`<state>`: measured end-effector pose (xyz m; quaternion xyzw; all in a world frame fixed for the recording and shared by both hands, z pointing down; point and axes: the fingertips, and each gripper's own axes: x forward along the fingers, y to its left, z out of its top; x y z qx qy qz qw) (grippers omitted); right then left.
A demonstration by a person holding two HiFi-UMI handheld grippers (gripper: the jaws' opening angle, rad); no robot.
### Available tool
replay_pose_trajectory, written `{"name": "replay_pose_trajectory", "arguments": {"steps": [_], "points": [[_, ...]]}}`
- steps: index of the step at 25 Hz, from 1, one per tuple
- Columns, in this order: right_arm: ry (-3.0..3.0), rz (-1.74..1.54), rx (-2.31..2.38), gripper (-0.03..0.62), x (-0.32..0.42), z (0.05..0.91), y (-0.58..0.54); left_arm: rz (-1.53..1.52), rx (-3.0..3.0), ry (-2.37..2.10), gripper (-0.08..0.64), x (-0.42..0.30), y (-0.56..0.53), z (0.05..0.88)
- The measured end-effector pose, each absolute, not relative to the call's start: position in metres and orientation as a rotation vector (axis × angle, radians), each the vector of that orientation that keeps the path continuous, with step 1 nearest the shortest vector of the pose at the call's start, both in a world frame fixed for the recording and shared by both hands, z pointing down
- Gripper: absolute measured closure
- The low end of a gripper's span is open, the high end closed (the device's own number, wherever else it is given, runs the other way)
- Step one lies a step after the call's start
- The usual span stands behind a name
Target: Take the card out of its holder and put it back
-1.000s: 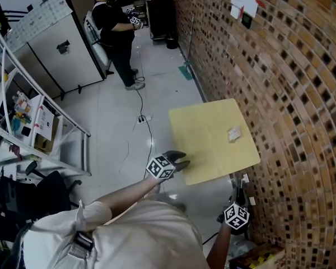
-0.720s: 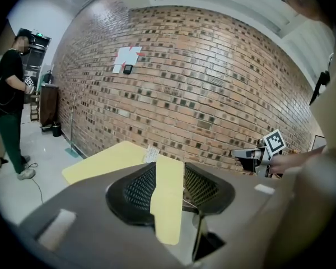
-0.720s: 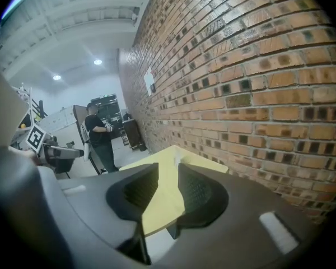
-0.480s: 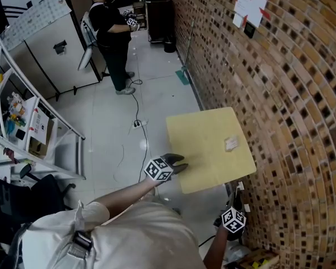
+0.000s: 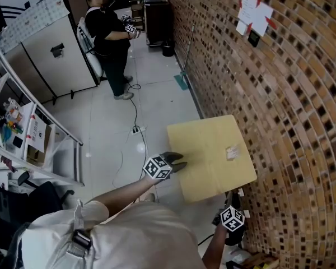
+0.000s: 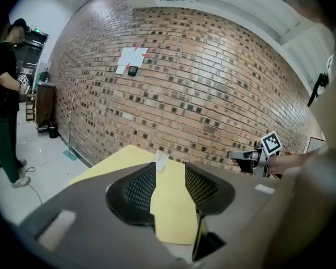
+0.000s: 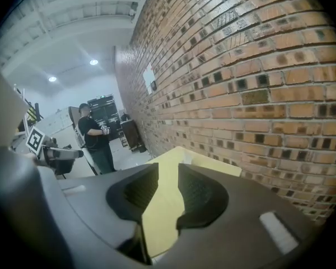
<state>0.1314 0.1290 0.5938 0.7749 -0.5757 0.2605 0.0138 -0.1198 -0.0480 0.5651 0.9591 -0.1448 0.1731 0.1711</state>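
A small pale card in its clear holder lies on the square yellow table, near the brick-wall side. In the left gripper view the card holder shows just beyond the jaws. My left gripper hovers at the table's left edge, open with nothing in it. My right gripper is low, off the table's near corner. It is open and empty and points along the table. Neither gripper touches the card.
A brick wall runs along the table's right side, with papers pinned on it. A person stands at the back holding grippers. A metal shelf rack fills the left. A cable lies on the floor.
The head view has shifted a little, so the table sits slightly lower in frame. Both grippers keep nearly the same places beside the table. The person at the back has moved slightly.
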Motion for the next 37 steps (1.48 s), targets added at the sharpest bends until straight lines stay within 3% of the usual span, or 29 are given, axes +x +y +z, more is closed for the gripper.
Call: {"name": "replay_pose_trajectory", "arguments": {"steps": [27, 30, 37], "points": [[-1.730, 0.729, 2.390, 0.514, 0.085, 0.567, 0.107, 0.473, 2.735, -0.237, 0.379, -0.143, -0.076, 0.570], [-1.793, 0.625, 2.371, 0.514, 0.098, 0.533, 0.066, 0.443, 2.771, -0.259, 0.386, -0.131, -0.102, 0.552], [-1.727, 0.587, 2.408, 0.519, 0.140, 0.515, 0.103, 0.444, 2.781, -0.093, 0.410, -0.057, -0.054, 0.549]]}}
